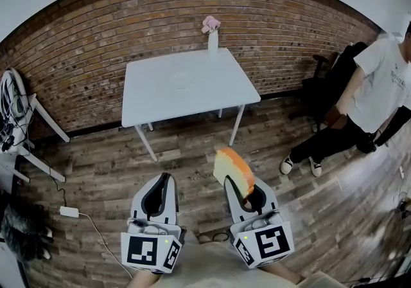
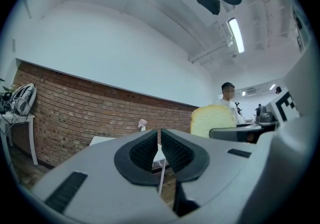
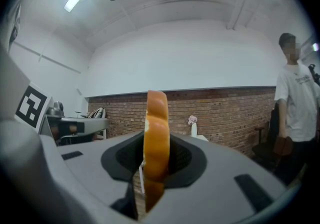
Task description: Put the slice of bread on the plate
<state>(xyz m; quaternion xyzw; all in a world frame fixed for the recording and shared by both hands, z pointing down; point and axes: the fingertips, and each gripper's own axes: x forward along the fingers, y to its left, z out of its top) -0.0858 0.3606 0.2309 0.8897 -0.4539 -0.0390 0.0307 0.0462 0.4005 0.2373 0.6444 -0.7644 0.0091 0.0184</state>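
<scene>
- Your right hand-held gripper (image 3: pixel 156 160) was clamped on the slice of bread (image 1: pixel 231 166), its jaws only narrowly apart with the pads pressed against the two flat faces.
- The slice stood on edge between those jaws, its orange-brown crust turned back towards you and its pale crumb face to the left, and most of it stood up above the jaws.
- Your left hand-held gripper (image 2: pixel 159 140) was closed, its jaw tips drawn together with only a thin slit below them, and it had hold of nothing.
- You held both hand-held grippers side by side near your body, the left one left of the right one, and both pointed towards the far wall.
- The bread was in the air over the wooden floor (image 1: pixel 192 152), on the near side of the white worktop (image 1: pixel 154 103) and well apart from it.
- The plate (image 1: pixel 182 79) lay on the worktop, about midway across it and towards the far side; it was white on white and hard to make out.
- A white vase (image 1: pixel 212 42) with a pink flower stood at the worktop's far edge, to the right of the plate.
- A brick wall (image 1: pixel 96 36) ran behind the worktop.
- A person (image 1: pixel 379 87) in a white shirt and dark trousers stood on the floor to the right, well apart from the worktop.
</scene>
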